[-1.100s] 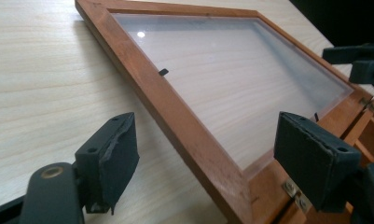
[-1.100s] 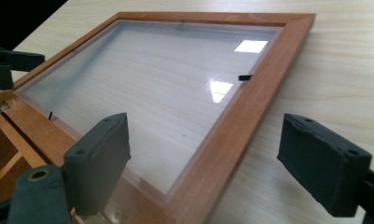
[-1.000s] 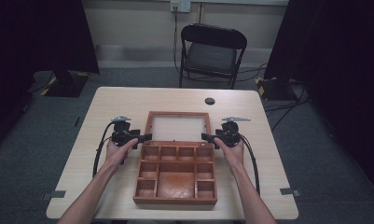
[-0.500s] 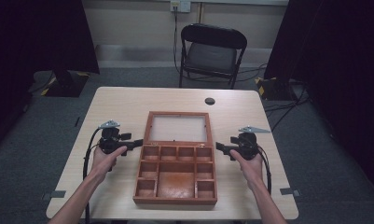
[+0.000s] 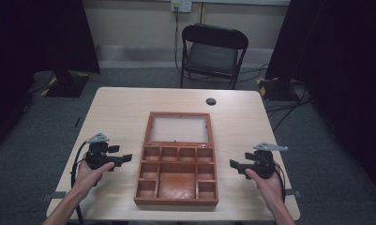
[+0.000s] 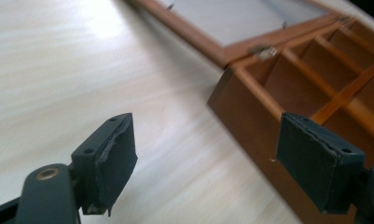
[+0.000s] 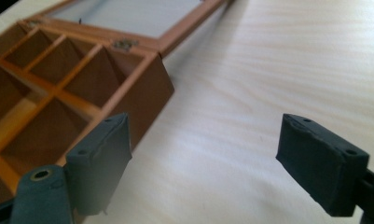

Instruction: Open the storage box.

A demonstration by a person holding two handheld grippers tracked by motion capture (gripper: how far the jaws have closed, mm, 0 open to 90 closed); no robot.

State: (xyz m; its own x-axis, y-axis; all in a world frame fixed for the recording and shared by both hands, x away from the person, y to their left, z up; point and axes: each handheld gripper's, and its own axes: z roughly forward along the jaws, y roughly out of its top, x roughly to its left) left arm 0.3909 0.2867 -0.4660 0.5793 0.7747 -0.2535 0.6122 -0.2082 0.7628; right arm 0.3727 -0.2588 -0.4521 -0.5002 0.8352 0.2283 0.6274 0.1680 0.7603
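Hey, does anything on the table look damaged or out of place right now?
One thing: the pad on the left hand-held gripper has a ragged, torn edge. The wooden box lies open and square, lid flat, compartments empty.

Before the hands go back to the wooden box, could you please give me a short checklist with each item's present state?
1. Left gripper open and holding nothing: ok.
2. Right gripper open and holding nothing: ok.
3. Both grippers apart from the wooden box, one on each side: ok.
4. Lid laid flat open behind the compartments: ok.
5. Compartments free of contents in the high view: ok.
6. Hinge sound: cannot tell.
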